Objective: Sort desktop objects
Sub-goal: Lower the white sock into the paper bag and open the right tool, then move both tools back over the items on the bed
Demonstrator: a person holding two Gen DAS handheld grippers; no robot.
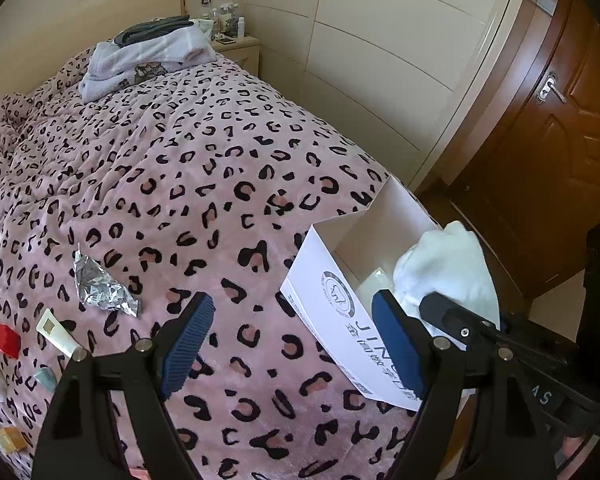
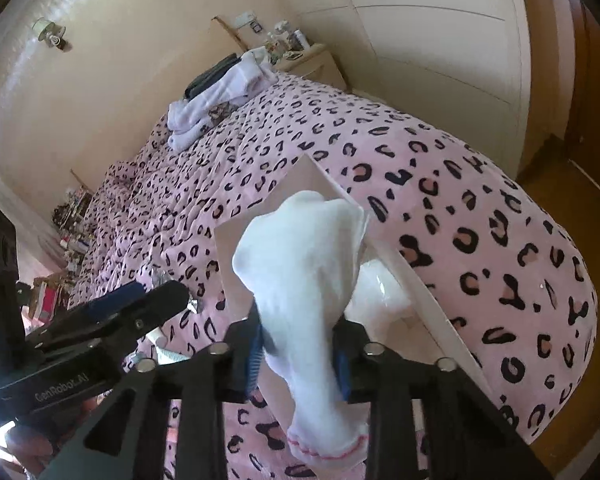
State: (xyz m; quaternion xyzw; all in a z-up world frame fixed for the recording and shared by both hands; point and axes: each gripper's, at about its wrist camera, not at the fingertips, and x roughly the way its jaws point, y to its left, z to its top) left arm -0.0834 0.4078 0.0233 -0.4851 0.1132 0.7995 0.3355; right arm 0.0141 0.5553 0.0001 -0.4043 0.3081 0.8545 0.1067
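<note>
Right now I am working over the bed (image 1: 204, 184), its pink leopard blanket carrying everything. At its near corner stands the open white box (image 1: 332, 276), the place I judge the sorted things go. My right tongs (image 2: 300, 354) are clamped on a white sock (image 2: 300, 264), which hangs over the box mouth with its toe above the opening. To do this well I would lower the sock until most of it sits inside the walls before letting go, so it cannot drape over the rim. My left tongs (image 1: 300, 344) stand wide with nothing between them, one pad against the box front. Left on the blanket: crumpled foil (image 1: 100, 284), a small white tube (image 1: 58, 332), a red piece (image 1: 6, 338).
</note>
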